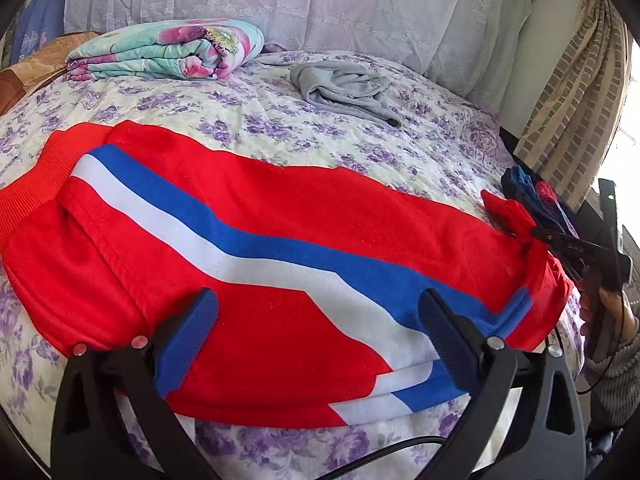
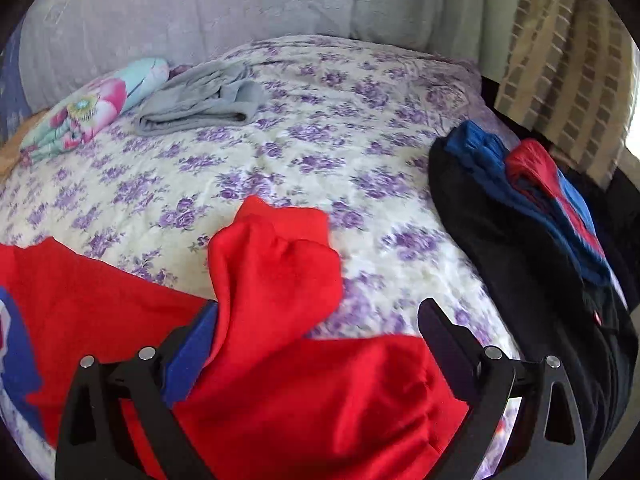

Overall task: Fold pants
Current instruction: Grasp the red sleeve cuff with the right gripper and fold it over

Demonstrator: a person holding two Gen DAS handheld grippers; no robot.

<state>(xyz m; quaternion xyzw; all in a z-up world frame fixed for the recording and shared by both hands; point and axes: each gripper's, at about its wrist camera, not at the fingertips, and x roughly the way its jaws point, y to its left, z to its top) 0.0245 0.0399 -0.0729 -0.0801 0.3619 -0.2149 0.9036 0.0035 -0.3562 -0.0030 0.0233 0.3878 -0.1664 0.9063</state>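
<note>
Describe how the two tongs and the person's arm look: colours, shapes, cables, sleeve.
Both the left tongs and right tongs are black, with two wedge-shaped fingers on angular black linkages fitted with round silver pins. Each has one blue ribbed pad and one dark ribbed pad. A thin black cable runs beneath the left tongs. The person's hand emerges from a grey ribbed-knit sleeve.

A floral quilt (image 1: 168, 50) and grey garment (image 1: 344, 88) lie on the purple-flowered bedspread (image 1: 304, 136); dark clothes (image 2: 520, 216) sit at its edge near a curtain (image 1: 576, 112).
</note>
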